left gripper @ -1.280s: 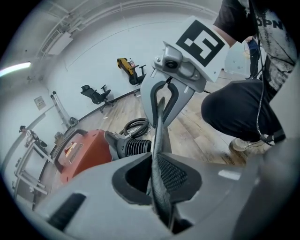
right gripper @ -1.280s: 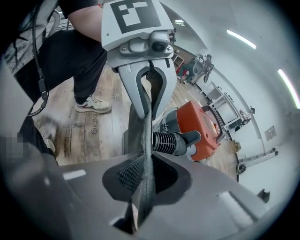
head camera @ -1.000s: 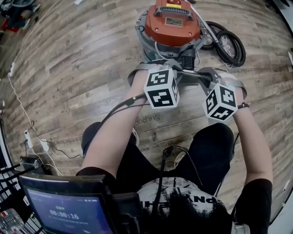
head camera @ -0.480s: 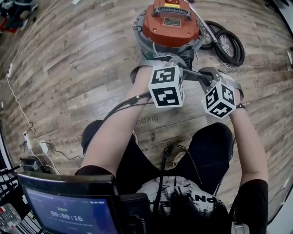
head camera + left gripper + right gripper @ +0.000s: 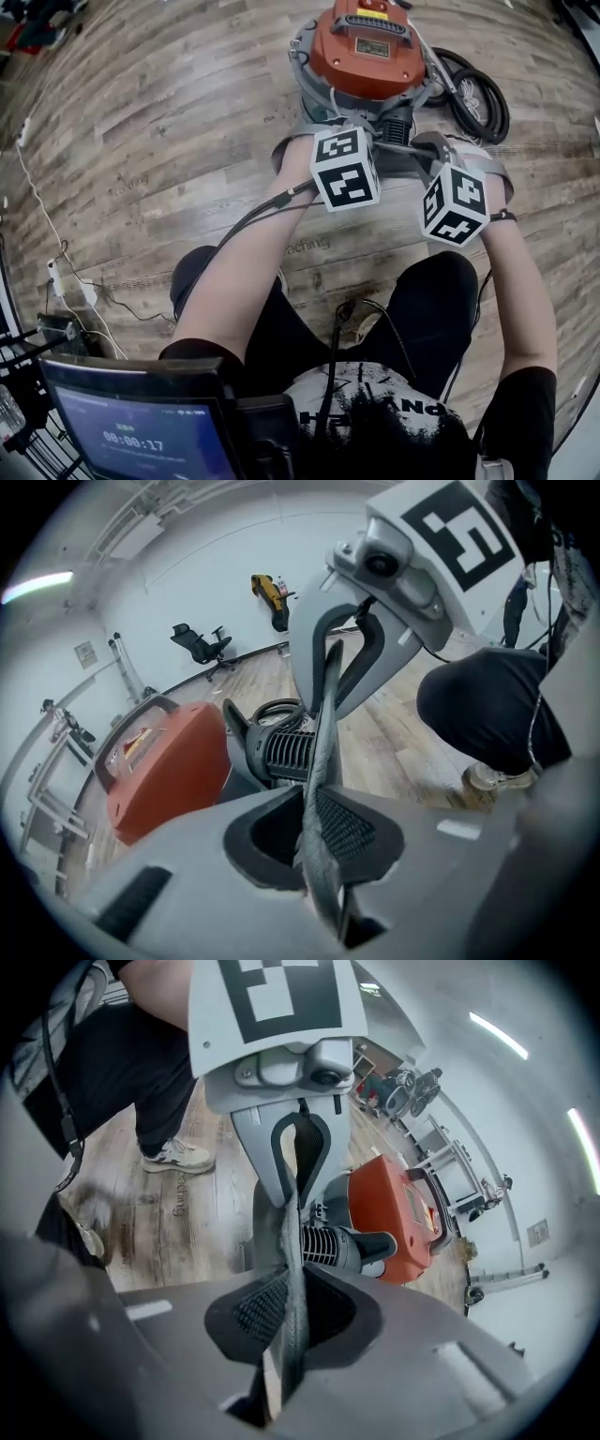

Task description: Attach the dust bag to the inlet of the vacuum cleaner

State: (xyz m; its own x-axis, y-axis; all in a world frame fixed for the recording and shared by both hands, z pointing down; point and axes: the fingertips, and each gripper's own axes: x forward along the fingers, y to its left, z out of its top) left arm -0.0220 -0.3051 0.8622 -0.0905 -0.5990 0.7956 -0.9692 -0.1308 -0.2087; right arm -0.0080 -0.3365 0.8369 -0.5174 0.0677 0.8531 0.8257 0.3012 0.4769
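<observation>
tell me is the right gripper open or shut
Shut on the dust bag: the right gripper pinches its grey fabric edge between its jaws.

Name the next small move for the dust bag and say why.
Probably ease the dust bag toward the ribbed black inlet: left gripper and right gripper each pinch its grey edge, stretched between them, and the inlet lies just beyond, not yet covered.

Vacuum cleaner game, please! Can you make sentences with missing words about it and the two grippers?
1. The vacuum cleaner has an ___ top.
2. It stands on a ___ floor.
3. The left gripper and the right gripper are each ___ on the grey dust bag.

Missing words: orange; wooden; shut.
</observation>
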